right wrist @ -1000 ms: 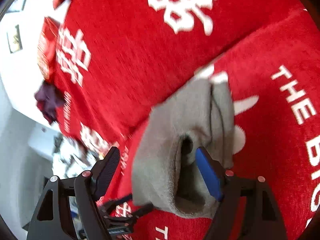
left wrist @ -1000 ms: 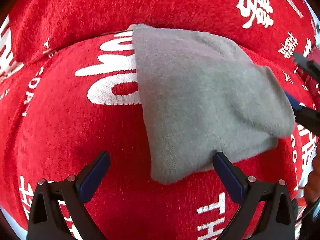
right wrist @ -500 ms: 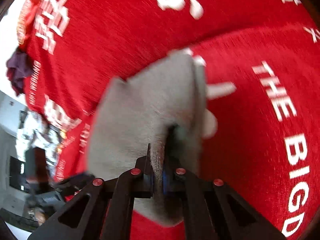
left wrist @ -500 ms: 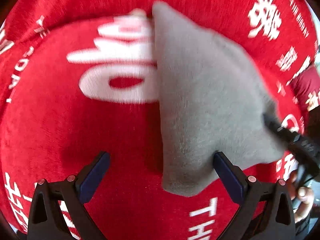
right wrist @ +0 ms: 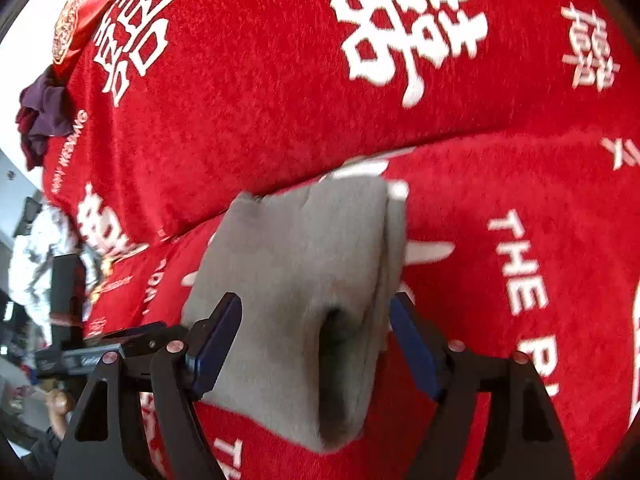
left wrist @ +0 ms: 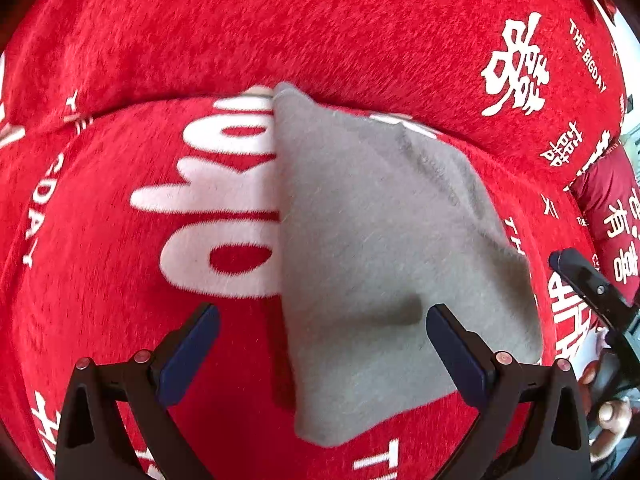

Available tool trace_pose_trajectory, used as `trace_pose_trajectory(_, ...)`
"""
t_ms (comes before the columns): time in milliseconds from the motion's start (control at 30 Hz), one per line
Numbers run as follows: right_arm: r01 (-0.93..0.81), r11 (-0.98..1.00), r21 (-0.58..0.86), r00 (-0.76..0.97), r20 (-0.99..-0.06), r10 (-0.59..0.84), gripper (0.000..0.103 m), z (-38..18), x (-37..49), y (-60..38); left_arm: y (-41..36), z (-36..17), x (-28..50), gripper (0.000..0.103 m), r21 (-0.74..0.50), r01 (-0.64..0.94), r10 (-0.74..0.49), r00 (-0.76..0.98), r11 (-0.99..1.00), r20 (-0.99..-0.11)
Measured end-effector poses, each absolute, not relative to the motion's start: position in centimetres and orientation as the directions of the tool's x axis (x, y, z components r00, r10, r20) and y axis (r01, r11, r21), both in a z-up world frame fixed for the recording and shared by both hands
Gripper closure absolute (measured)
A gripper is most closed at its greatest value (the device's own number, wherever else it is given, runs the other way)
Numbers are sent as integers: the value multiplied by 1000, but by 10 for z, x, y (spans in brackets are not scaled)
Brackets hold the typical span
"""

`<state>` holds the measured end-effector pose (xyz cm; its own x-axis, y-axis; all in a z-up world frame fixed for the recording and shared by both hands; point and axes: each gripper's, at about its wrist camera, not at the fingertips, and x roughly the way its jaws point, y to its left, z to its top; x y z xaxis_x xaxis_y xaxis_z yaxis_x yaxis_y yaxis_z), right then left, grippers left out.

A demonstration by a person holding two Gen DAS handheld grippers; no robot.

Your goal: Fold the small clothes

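The left gripper [left wrist: 322, 354] stands with its jaws spread wide, both blue pads clear of any fabric; nothing is pinched between them. The grey garment [left wrist: 380, 264] lies folded flat directly ahead of this gripper, its near corner reaching in between the two fingers, closer to the right finger, without touching either pad. The right gripper [right wrist: 316, 346] has just been opening and its jaws now stand spread, straddling the near end of the grey garment [right wrist: 304, 280]; the cloth sits between the pads but is not pressed by them. A dark crease or pocket in the fabric lies midway between these fingers. The garment rests on a red plush cover [left wrist: 320, 32] printed with white lettering and characters, which extends beyond both grippers on all sides. Far off to the left of the right gripper, a purple cloth bundle [right wrist: 42, 114] sits at the cover's edge.
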<state>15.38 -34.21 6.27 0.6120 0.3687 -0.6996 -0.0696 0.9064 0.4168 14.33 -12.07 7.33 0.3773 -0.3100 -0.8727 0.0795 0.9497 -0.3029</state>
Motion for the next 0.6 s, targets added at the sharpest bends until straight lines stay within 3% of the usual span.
trace_pose_trajectory(133, -172, 922, 348, 589, -714, 379, 23, 60, 164, -315, -130, 45, 159, 0, -237, 80, -250, 303, 968, -919)
trace_pose_trajectory(267, -188, 931, 312, 431, -826, 364, 24, 11, 182, -303, -124, 45, 149, 0, -253, 99, -271, 286, 962, -919)
trace_pose_trajectory(467, -233, 930, 283, 534, -762, 366, 24, 55, 172, -321, -88, 82, 159, 0, -269, 32, -257, 422, 963, -869)
trace_pose_trajectory(600, -322, 940, 110, 547, -789, 279, 25, 66, 187, -290, -108, 71, 181, 0, -189, 52, -194, 395, 981, -898)
